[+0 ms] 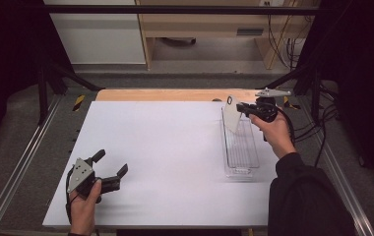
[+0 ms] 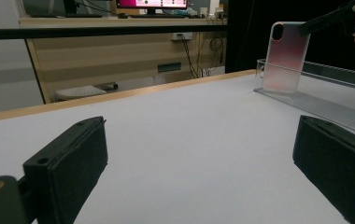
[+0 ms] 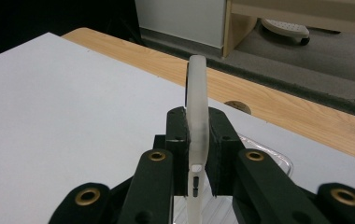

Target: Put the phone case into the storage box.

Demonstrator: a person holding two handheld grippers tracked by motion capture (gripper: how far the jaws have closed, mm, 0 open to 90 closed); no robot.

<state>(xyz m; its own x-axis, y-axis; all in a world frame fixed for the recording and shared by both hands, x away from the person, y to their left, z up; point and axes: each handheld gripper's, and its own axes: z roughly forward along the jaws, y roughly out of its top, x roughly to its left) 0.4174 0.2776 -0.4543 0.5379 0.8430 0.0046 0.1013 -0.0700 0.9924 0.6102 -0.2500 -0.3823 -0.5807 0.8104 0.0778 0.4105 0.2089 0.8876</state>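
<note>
A frosted translucent phone case (image 1: 231, 114) with a camera cut-out hangs above the far end of a clear plastic tray (image 1: 241, 167). My right gripper (image 1: 240, 107) is shut on the case's edge. In the right gripper view the case (image 3: 197, 93) stands edge-on, squeezed between both black pads (image 3: 175, 140). From the left gripper view the case (image 2: 285, 56) shows flat-on, pinkish, with the tray (image 2: 334, 100) below it. My left gripper (image 1: 110, 163) rests at the near left of the white board, open, nothing between its pads (image 2: 73, 163).
The white board (image 1: 165, 157) lies on a wooden table top (image 1: 175, 95) whose far edge shows beyond it. Metal frame rails (image 1: 17, 167) run along both sides. Wooden furniture and cables stand past the table.
</note>
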